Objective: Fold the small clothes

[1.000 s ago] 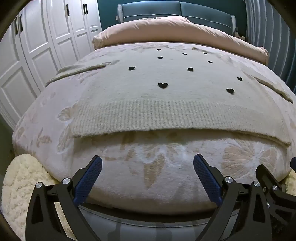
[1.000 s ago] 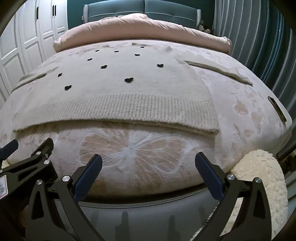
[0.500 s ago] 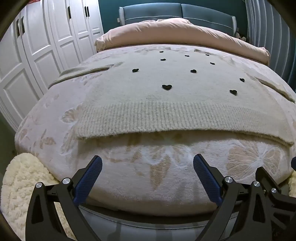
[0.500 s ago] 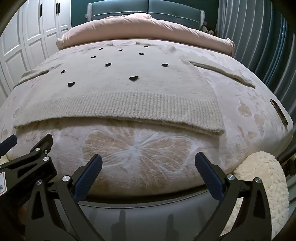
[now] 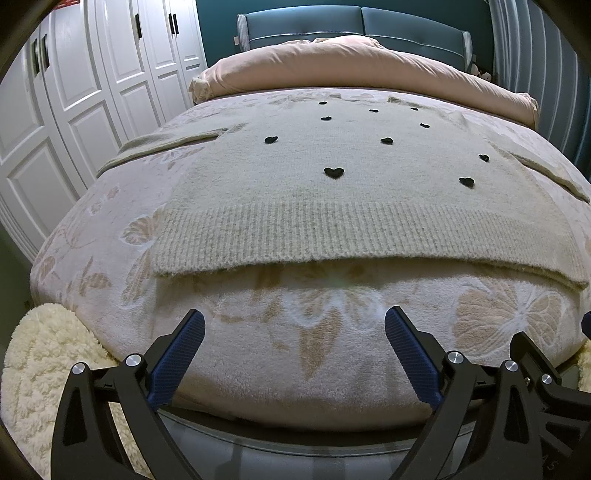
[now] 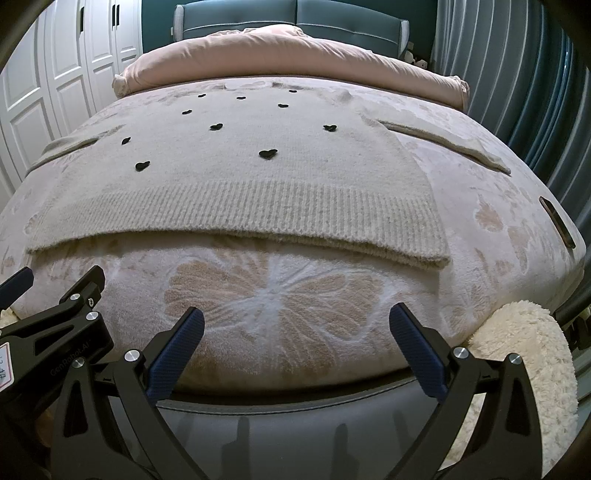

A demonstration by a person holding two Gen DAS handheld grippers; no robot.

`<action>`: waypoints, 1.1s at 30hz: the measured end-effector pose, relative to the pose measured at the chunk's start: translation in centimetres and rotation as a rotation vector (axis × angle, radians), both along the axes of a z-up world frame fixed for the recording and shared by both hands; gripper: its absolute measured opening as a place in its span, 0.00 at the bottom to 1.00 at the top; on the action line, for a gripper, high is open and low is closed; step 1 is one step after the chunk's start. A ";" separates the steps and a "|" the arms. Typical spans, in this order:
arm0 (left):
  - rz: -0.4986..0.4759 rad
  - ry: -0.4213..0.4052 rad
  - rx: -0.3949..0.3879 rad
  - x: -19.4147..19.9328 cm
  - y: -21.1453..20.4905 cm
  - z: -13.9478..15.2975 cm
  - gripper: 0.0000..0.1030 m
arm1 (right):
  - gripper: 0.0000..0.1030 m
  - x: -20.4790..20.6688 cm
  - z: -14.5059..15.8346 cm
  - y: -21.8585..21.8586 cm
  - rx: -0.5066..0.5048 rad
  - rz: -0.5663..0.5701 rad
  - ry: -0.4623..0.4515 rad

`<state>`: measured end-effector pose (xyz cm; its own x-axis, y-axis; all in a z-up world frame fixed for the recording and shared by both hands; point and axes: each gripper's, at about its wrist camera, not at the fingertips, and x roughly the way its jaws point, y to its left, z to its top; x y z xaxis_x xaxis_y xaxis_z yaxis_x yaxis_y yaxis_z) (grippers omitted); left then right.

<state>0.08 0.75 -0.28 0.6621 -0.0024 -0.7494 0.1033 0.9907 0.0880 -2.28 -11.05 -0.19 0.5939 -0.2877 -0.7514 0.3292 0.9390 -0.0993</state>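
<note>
Both tongs, left tongs [image 5: 293, 334] and right tongs [image 6: 295, 332], gape empty just below the sweater [image 5: 332, 206], and grabbing only its top layer could bunch it.

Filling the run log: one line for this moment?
beige knit sweater with black hearts: flat, unfolded | left gripper: open | right gripper: open

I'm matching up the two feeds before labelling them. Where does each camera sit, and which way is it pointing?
Left wrist: on the left gripper at the bed's foot, looking toward the headboard; its open blue fingers show.
Right wrist: on the right gripper, facing likewise; its open fingers show, the left gripper at the left edge.
Both share the heart-dotted sweater lying flat on the blanket.
</note>
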 end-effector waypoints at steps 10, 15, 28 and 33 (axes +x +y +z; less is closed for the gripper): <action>0.000 -0.001 0.002 0.0 0.0 0.0 0.92 | 0.95 -0.4 0.1 -0.6 0.006 0.001 -0.001; 0.001 0.002 -0.002 -0.1 0.2 0.0 0.92 | 0.95 -0.3 -0.1 -0.4 0.008 0.001 -0.001; 0.000 0.006 -0.001 -0.1 0.2 -0.1 0.92 | 0.95 -0.4 0.0 -0.7 0.011 0.001 -0.002; -0.001 0.006 0.002 -0.2 0.2 -0.2 0.92 | 0.95 -0.4 -0.1 -0.8 0.017 -0.003 -0.001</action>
